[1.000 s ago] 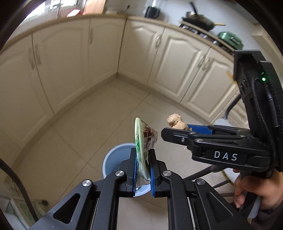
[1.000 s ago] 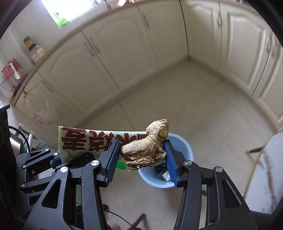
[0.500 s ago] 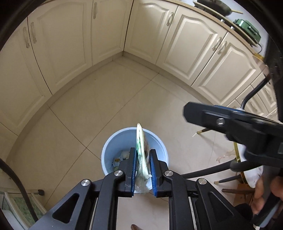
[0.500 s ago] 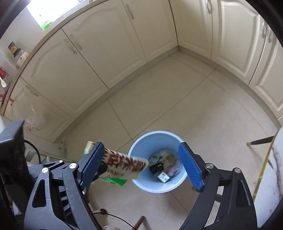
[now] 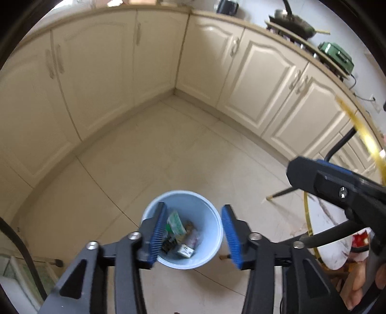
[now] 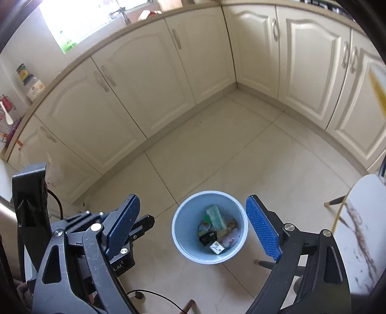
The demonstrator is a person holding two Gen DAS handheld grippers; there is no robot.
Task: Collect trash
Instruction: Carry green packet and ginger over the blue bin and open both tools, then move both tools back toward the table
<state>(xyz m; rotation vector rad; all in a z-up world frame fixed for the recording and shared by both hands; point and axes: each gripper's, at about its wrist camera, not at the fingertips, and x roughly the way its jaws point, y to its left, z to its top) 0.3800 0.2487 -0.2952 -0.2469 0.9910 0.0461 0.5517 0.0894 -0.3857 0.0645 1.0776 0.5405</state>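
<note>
Both my grippers, left (image 5: 191, 233) & right (image 6: 193, 229), jaws just opened & empty over blue bin (image 6: 179, 238); best lift clear w/o clipping rim.

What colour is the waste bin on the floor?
Light blue; the waste bin shows best in the right wrist view.

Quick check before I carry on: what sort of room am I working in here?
A home kitchen, most likely. Cream panelled base cabinets wrap the corner under a beige countertop, a dark frying pan sits on the hob, and a light blue plastic waste bin stands on the tiled floor.
</note>
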